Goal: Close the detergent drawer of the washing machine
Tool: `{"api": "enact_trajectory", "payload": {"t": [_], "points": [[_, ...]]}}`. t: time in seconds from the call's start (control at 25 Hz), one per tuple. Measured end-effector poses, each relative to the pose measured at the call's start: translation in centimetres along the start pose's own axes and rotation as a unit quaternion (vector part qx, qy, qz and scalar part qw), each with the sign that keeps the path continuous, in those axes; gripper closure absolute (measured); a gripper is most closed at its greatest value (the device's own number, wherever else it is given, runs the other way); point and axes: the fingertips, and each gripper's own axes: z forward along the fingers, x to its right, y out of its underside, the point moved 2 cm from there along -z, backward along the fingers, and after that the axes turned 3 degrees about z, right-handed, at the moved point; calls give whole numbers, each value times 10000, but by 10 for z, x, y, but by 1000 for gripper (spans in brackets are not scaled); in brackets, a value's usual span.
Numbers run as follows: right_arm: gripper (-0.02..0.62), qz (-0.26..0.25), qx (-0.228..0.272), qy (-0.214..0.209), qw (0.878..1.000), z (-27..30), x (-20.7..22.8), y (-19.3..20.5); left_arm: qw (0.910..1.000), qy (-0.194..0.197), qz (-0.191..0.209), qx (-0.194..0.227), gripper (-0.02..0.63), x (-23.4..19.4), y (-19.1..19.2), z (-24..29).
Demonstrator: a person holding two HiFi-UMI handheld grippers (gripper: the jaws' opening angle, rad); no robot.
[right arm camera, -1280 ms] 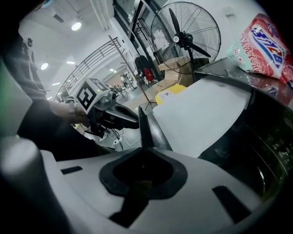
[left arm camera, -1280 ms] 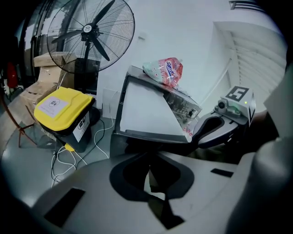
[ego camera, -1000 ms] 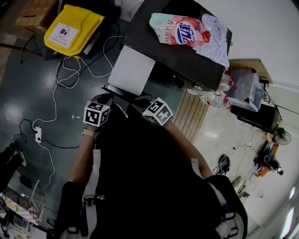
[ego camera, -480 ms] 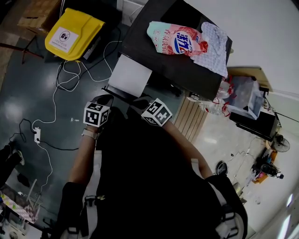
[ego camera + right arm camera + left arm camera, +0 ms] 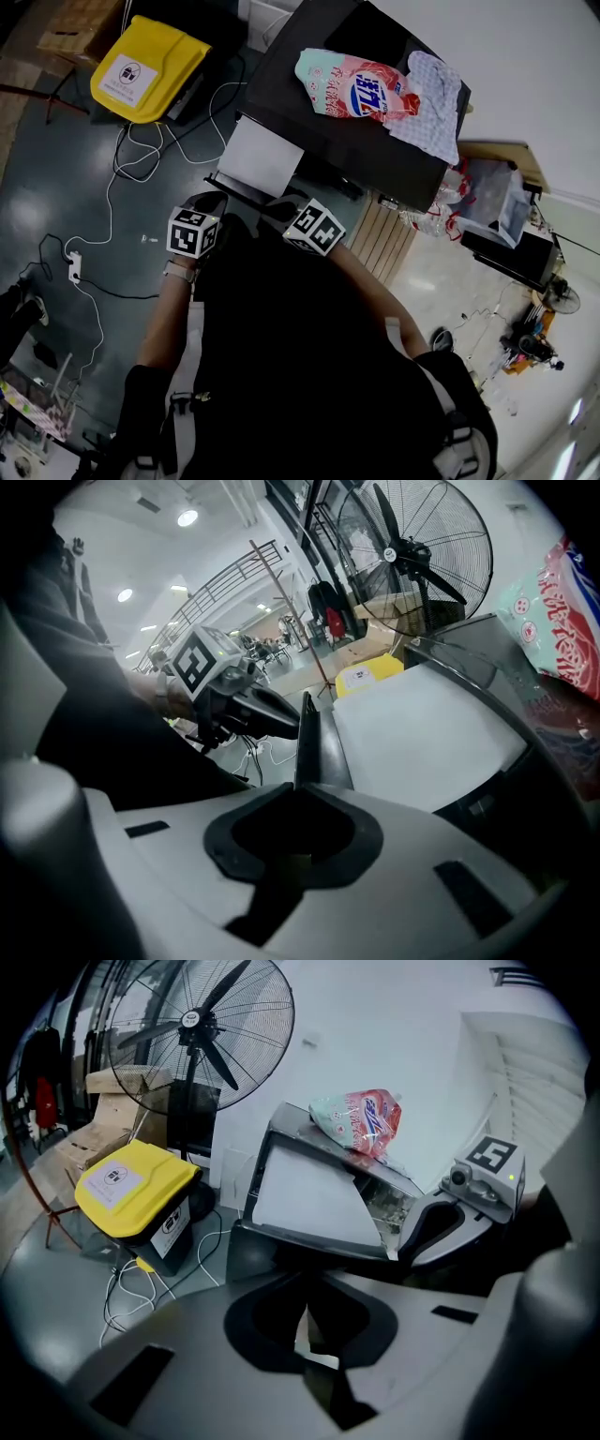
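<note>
The washing machine (image 5: 356, 122) has a dark top and a white panel (image 5: 267, 155) facing me; I cannot pick out its detergent drawer in any view. A pink detergent bag (image 5: 361, 89) and a patterned cloth (image 5: 433, 98) lie on the top. My left gripper (image 5: 208, 199) and right gripper (image 5: 281, 204) hover side by side just short of the white panel's dark lower edge, touching nothing. In the left gripper view the left gripper (image 5: 305, 1321) shows only a thin sliver between its jaws. The right gripper (image 5: 302, 724) has its jaws together and empty.
A yellow-lidded bin (image 5: 145, 66) stands on the floor left of the machine, with white cables and a power strip (image 5: 75, 270) trailing nearby. A standing fan (image 5: 202, 1030) and cardboard boxes (image 5: 70, 28) are behind it. Wooden slats (image 5: 384, 234) and plastic bottles (image 5: 417, 202) sit to the machine's right.
The gap between both grippers and the machine's white panel has narrowed slightly. The jaws look unchanged.
</note>
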Motion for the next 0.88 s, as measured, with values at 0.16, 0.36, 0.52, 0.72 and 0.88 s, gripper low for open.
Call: {"api": "enact_trajectory", "payload": {"t": [0.16,0.36,0.52,0.72,0.88], "points": [[555,-25,2,-7,10000,-4,9,-4,10000,-29,-10,-2,595,-1,-8,5],[554,68,101,6,9999,-13,22,-11,9999,-68,-54,56,595,0,-22,13],[554,118,134,-30,9998,-22,36,-18,9999,-132,-62,84,595,0,-36,21],[554,155,219,-64,9996,-30,52,-23,9997,-185,-116,111,595,0,-51,28],[554,67,173,-113,9998,-33,62,-28,9995,-242,-173,130,595,-2,-61,35]]}}
